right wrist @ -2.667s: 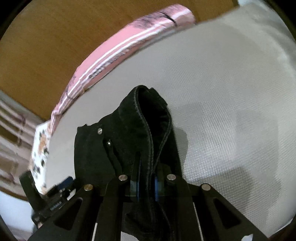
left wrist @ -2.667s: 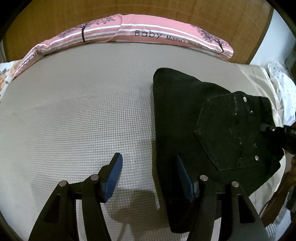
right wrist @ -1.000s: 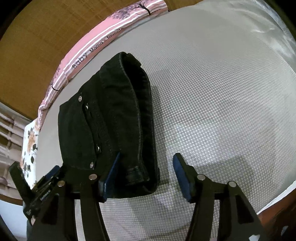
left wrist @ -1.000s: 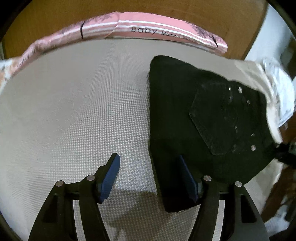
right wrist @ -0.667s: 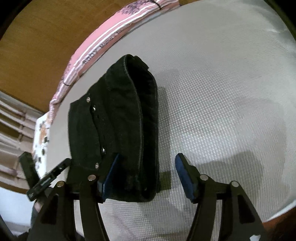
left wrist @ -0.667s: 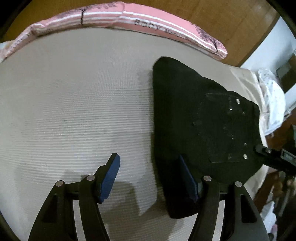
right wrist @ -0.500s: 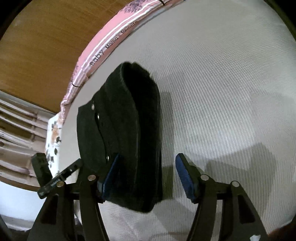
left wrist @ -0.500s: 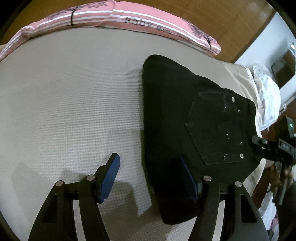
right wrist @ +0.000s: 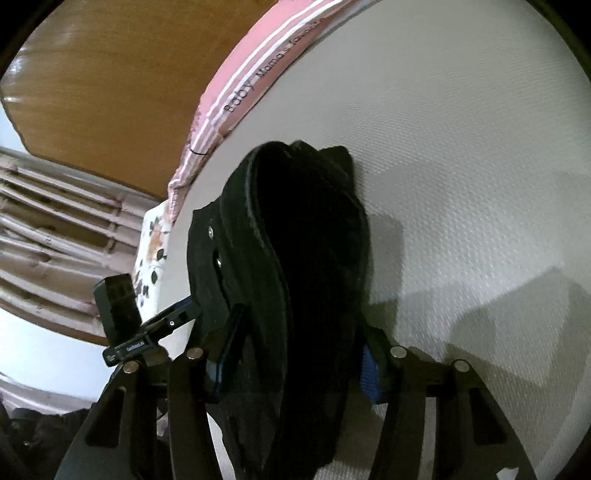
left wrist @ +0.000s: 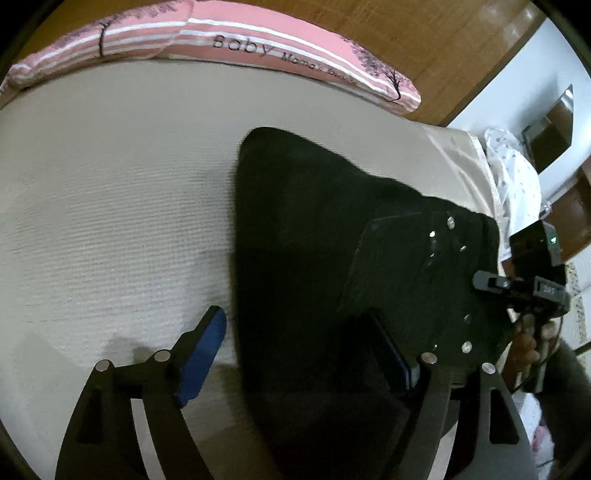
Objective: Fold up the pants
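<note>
The black pants [left wrist: 332,266] lie folded in a thick bundle on the beige mattress [left wrist: 110,184], back pocket with metal studs facing up. My left gripper [left wrist: 306,354] is open; its jaws straddle the bundle's near left edge. In the right wrist view the pants [right wrist: 303,258] fill the gap of my right gripper [right wrist: 295,362], which is open with one blue pad on each side of the bundle's near end. The right gripper also shows in the left wrist view [left wrist: 524,284], at the pants' right edge.
A long pink pillow [left wrist: 229,40] printed "Baby" lies along the wooden headboard [left wrist: 406,33]. A white dotted cloth [left wrist: 517,177] lies past the mattress's right edge. A floral pillow [right wrist: 151,243] and curtain [right wrist: 55,229] sit at the left in the right wrist view.
The right gripper has moved in so that the bundle's near end now sits between its open jaws. The left gripper has shifted right, with its jaws further over the pants' edge.
</note>
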The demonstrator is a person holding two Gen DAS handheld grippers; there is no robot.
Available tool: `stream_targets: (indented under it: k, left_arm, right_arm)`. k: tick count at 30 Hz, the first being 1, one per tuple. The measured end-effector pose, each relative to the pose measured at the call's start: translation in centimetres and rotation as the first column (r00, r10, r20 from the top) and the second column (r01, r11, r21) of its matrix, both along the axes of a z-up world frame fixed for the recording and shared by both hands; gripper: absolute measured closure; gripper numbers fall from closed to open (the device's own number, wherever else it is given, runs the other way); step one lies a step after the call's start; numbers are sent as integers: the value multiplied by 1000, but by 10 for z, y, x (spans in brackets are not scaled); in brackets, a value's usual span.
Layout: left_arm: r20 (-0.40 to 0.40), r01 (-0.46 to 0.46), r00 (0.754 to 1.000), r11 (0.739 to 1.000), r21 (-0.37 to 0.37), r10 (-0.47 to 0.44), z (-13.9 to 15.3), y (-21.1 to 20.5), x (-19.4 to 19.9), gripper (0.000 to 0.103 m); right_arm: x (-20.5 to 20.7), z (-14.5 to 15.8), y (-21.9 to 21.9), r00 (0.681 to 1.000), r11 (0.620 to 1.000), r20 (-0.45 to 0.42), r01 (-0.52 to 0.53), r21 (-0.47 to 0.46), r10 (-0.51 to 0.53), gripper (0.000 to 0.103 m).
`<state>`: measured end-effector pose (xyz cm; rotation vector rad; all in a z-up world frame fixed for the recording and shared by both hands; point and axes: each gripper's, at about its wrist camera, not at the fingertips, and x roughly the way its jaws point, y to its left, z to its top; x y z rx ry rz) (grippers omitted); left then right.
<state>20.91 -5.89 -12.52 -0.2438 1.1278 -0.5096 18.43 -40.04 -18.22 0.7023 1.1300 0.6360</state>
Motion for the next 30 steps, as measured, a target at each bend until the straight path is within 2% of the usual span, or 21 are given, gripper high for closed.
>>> stream_targets:
  k: [4,6,7,8,10,15,21,24,27,30]
  left_arm:
    - [-83,-29,996,993,-113,19,0,4,7,27]
    - [-126,-83,990,984,-160,63,0,13,8,40]
    - [-136,-99,988,981,-167,77,0,17,8,53]
    - [-143,-112,986,980,-162,89,-1,21,7,61]
    - [-155,-125,983,978,-168,99,-2,24,6,68]
    - [-137,-132,984,982,-133,114,1,19,3,68]
    - [-148,-126,984,980,-157,103,-8,18,10,62]
    - [-99,-82,993,991,-104,71,-4,7,11,61]
    - [-56,-53,997,998,-16,52,1,-3,8,62]
    - [-33,-63,997,998,21,64,5,-7,3,70]
  right_arm:
    - [5,-2,0,1000,999,3,-17,27,17,51]
    - [5,-2,1,1000,999,5,-22,29,22,51]
    - [6,-1,3,1000,999,9,-26,26,26,51]
    - [6,-1,4,1000,999,12,-29,26,29,51]
    - [6,-1,5,999,999,16,-29,31,28,51]
    - [8,-3,7,1000,999,13,-23,31,22,54]
    - [6,-2,7,1000,999,3,-17,27,17,56]
    - [4,-1,10,1000,1000,4,4,21,-4,56]
    - [-1,0,15,999,999,1,49,16,-49,59]
    - [-8,3,19,994,994,-4,105,-3,-105,63]
